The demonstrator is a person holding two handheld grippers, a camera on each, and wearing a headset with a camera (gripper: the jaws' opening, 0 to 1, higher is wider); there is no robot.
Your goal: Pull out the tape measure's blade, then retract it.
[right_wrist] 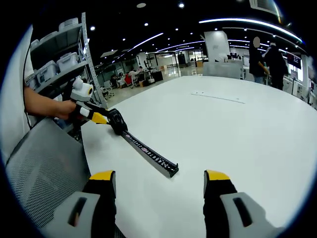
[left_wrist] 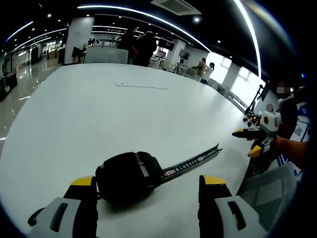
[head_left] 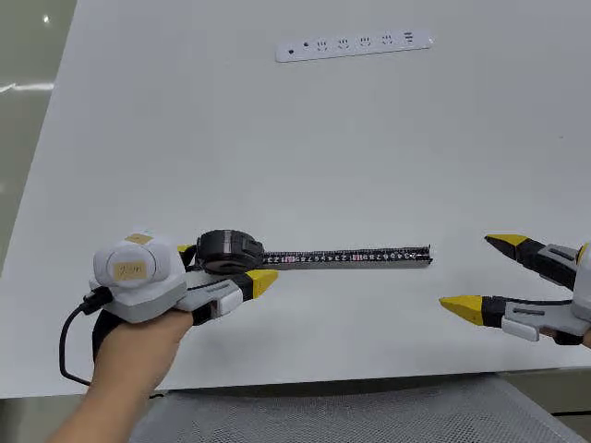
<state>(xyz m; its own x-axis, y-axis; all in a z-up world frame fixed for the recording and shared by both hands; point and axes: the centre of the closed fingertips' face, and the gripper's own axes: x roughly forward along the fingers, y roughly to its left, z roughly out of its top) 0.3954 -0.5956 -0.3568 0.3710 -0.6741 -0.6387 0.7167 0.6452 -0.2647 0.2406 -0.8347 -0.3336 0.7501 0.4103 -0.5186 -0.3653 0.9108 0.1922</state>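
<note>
Left gripper (head_left: 225,265) straddles the rigid case (head_left: 229,249), released; right gripper (head_left: 480,272) gapes. Blade (head_left: 355,257) looks thin, springy: pinch its tip.

Table (head_left: 277,148): bare surface lying open beyond the tape measure (head_left: 229,251). Blade (head_left: 355,256) stretching rightward from it, lying flat, barring a low crossing there. Power strip (head_left: 354,43) lying well beyond it, near the far edge.
</note>
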